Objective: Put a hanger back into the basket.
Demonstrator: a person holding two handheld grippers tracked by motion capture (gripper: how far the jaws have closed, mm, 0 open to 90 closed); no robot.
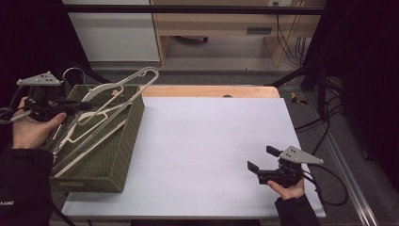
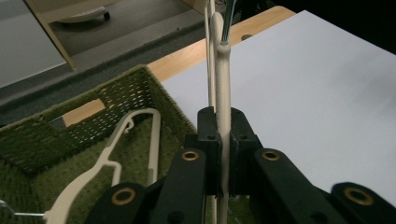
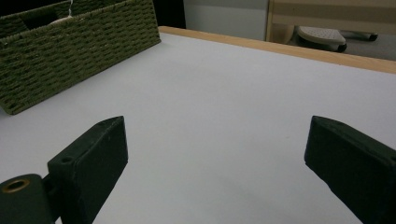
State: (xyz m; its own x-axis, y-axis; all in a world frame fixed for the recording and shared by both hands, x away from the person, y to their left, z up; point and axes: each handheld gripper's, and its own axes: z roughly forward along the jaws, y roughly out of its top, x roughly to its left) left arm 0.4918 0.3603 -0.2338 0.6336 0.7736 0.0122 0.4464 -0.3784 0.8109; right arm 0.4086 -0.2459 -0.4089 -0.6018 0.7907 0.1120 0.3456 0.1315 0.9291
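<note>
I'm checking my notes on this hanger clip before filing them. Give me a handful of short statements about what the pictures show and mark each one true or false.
1. The left gripper is shut on a cream plastic clothes hanger. True.
2. The right gripper holds a second hanger. False: its jaws stand wide open with nothing between them, above the white table sheet.
3. The green woven basket sits at the left side of the table. True.
4. The basket is empty. False: more cream hangers lie inside it.
5. The held hanger lies flat on the white sheet. False: it is raised over the basket.
</note>
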